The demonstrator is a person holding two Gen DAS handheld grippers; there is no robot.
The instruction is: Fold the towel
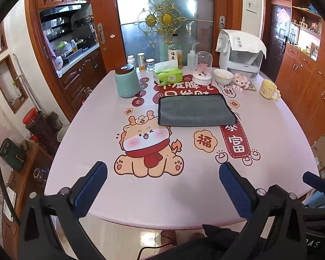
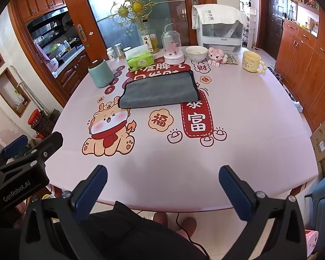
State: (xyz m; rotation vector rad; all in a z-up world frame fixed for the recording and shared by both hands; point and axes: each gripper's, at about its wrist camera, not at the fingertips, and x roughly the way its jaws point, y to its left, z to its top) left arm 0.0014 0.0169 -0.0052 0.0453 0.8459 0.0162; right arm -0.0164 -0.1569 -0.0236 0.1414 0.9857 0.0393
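Observation:
A grey towel (image 1: 195,111) with a dark edge lies folded flat in a rectangle on the pink printed table (image 1: 162,195), past its middle. It also shows in the right wrist view (image 2: 160,90). My left gripper (image 1: 163,179) is open and empty, held over the table's near edge, well short of the towel. My right gripper (image 2: 163,183) is open and empty, also at the near edge. The left gripper's body shows at the left of the right wrist view (image 2: 21,164).
Behind the towel stand a green canister (image 1: 127,81), a tissue pack (image 1: 168,74), bottles, a glass dome (image 1: 203,68), a white bowl (image 1: 223,76), a pink toy (image 1: 240,82), a yellow mug (image 1: 268,89) and a white appliance (image 1: 240,54). Wooden cabinets line both sides.

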